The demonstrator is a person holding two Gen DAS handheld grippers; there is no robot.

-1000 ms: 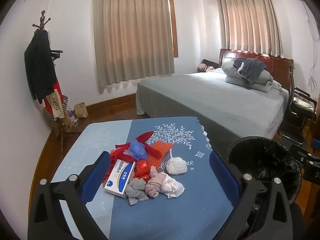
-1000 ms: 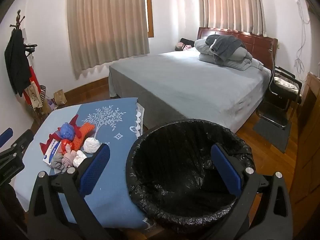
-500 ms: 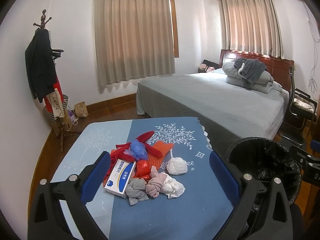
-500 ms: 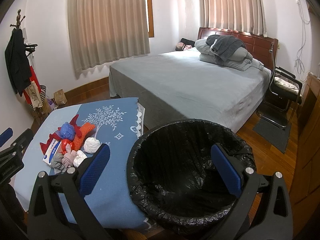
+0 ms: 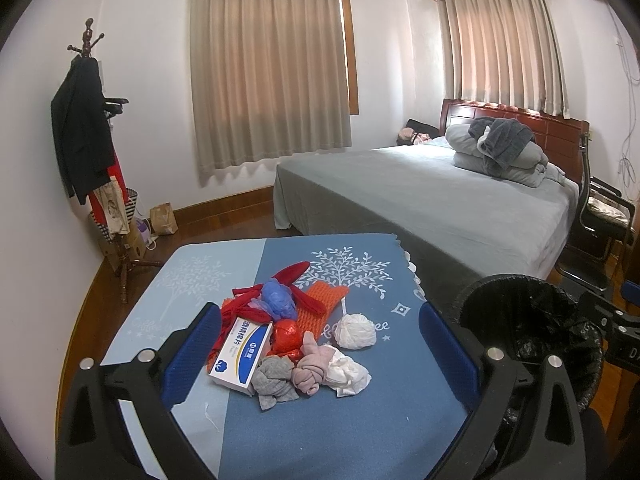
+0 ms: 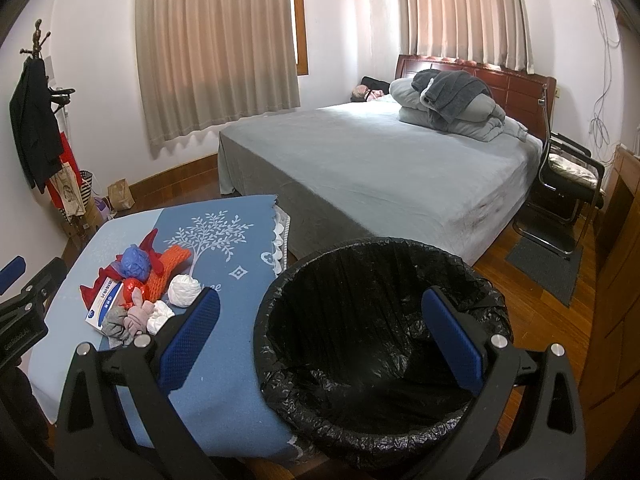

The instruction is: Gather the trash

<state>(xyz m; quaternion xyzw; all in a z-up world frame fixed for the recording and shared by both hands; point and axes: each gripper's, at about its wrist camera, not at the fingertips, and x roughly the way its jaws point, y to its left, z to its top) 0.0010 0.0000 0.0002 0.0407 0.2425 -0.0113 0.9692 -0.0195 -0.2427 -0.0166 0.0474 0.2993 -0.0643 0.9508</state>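
The left hand-held gripper (image 5: 320, 350) hangs with jaws spread wide and empty, raised over the near edge of the blue-clothed counter (image 5: 360, 432). The right hand-held gripper (image 6: 320, 338) is likewise wide open and empty above the black-lined trash bin (image 6: 384, 320), which stands at the counter's 3 o'clock side. Ahead of the left one at 12 o'clock lies the trash pile (image 5: 292, 336): white box (image 5: 242, 350), grey and pink rags, white wads, red and orange scraps. Beyond is the bed (image 5: 440, 200).
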